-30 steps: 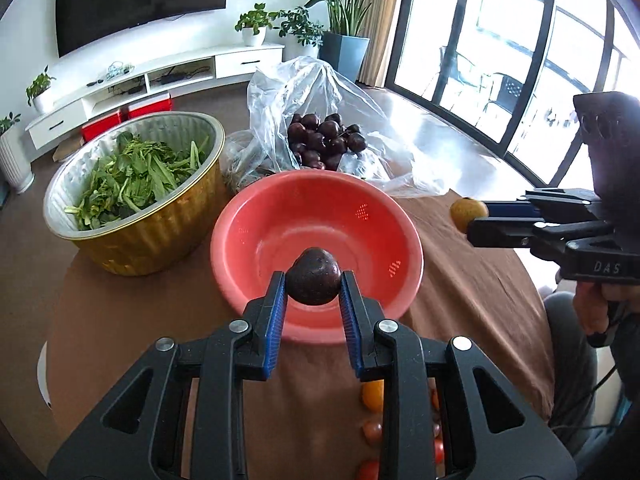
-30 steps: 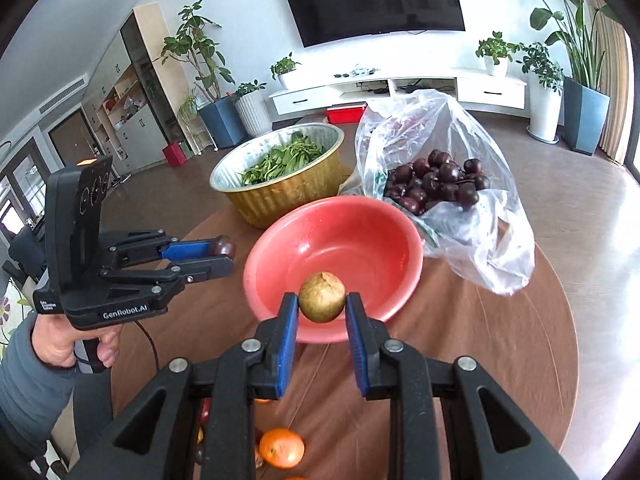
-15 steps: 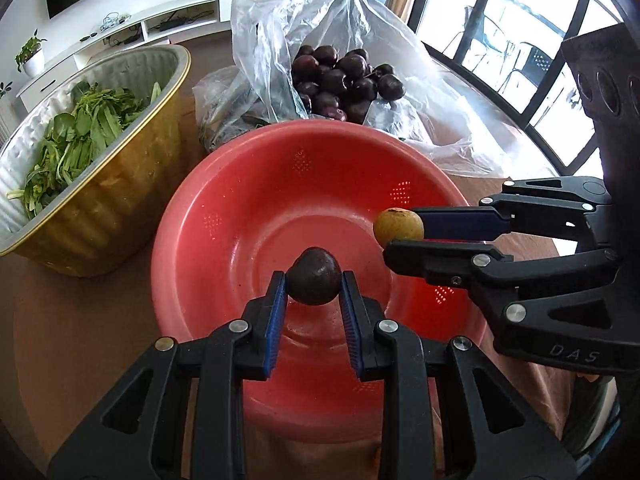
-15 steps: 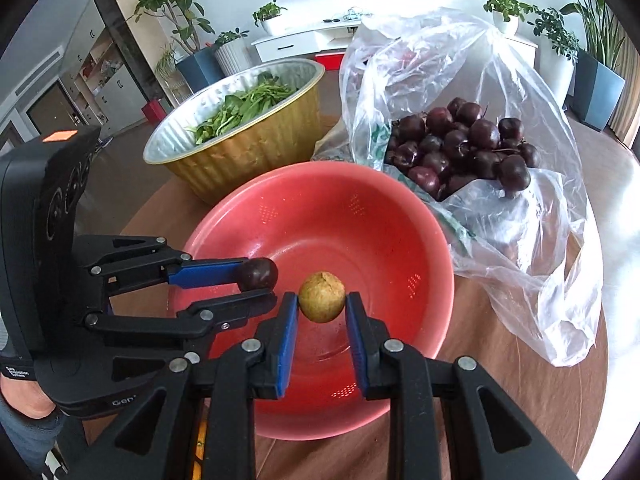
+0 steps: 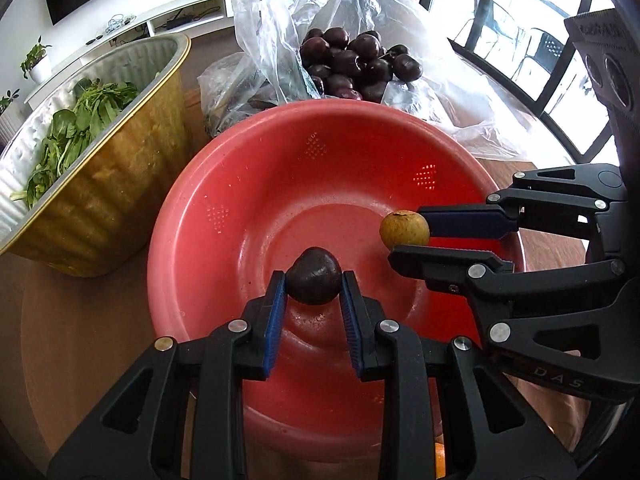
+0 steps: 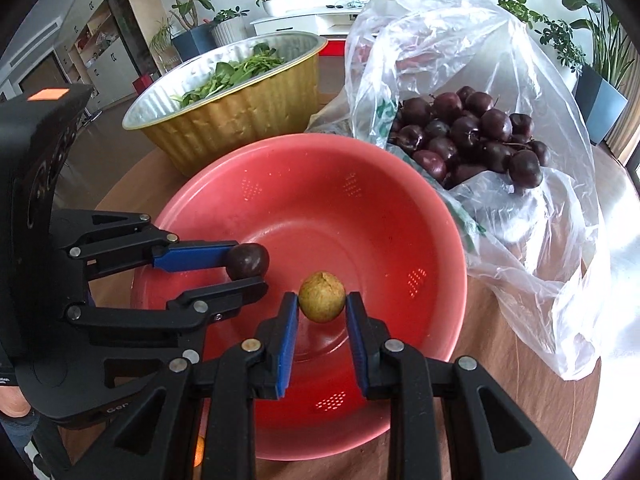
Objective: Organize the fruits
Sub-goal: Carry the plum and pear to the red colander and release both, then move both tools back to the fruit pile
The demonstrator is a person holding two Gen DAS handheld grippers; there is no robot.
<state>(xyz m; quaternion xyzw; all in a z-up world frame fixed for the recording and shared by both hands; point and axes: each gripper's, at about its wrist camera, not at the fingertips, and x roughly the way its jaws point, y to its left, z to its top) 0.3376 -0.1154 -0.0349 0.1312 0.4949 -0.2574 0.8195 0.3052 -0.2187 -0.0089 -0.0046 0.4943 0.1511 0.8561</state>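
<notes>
A red colander bowl (image 5: 248, 184) (image 6: 304, 184) sits on the brown round table, with no fruit lying in it. My left gripper (image 5: 314, 280) (image 6: 250, 268) is shut on a dark purple fruit (image 5: 314, 276) (image 6: 248, 260), held over the bowl's middle. My right gripper (image 6: 322, 300) (image 5: 404, 236) is shut on a small yellow-brown round fruit (image 6: 322, 297) (image 5: 404, 228), held over the bowl beside the left one. Behind the bowl, a clear plastic bag (image 5: 280, 20) (image 6: 520, 220) holds several dark purple fruits (image 5: 352, 64) (image 6: 468, 136).
A gold foil tub (image 5: 104, 184) (image 6: 240, 116) of green leafy vegetables (image 5: 72, 132) stands to the left behind the bowl. An orange fruit (image 5: 439, 460) (image 6: 199, 450) shows under the grippers at the near table edge. A hand (image 6: 12, 400) grips the left tool.
Both grippers have come down and forward from the near rim to over the bowl's inside, each still holding its fruit. In the last half second they barely moved.
</notes>
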